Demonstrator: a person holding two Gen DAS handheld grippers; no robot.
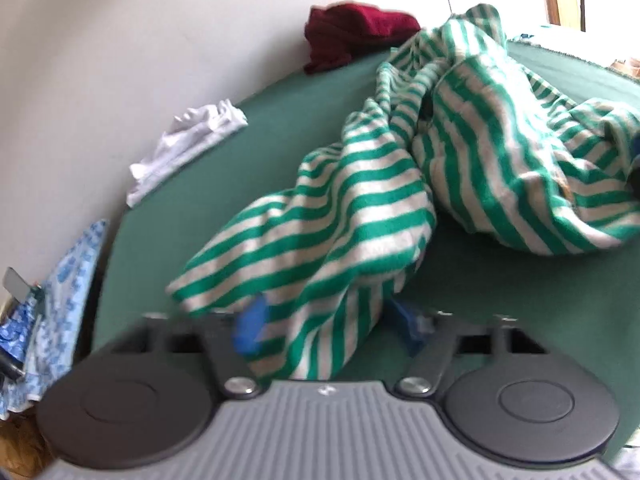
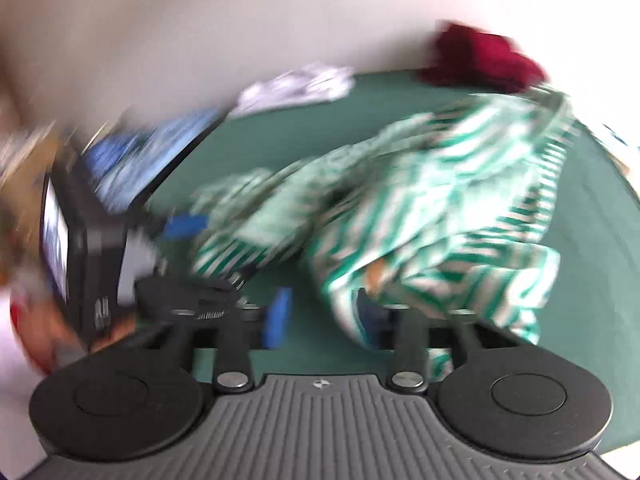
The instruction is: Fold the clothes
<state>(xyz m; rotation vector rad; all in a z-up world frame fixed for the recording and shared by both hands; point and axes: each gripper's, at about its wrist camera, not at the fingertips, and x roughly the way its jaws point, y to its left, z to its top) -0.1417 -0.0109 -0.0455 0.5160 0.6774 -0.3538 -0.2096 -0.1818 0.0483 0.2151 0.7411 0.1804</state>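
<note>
Green cloth [image 1: 280, 92] covers the surface that carries the laundry, and a pale wall runs along its far edge. Against that edge sit a small white garment [image 1: 188, 140] that looks folded and a dark red garment [image 1: 356, 32] in a loose heap near the far corner. A blue patterned cloth [image 1: 64, 280] hangs off the left edge.

Across the middle of the green surface lies the striped shirt [image 1: 400, 184], green and white, crumpled and twisted, with no flat panel or crease showing. One twisted end of it trails toward the near edge and passes between the blue pads of the left gripper [image 1: 324, 328]; the jaws stand part open, and the pads do not seem to press the fabric. In the blurred right wrist view, the right gripper [image 2: 324, 316] is also part open; a fold of the shirt drapes over its right-hand finger, and whether it is pinched I cannot tell.

I judge the folding barely begun on this shirt: it needs spreading flat first, and the red garment is left too.
</note>
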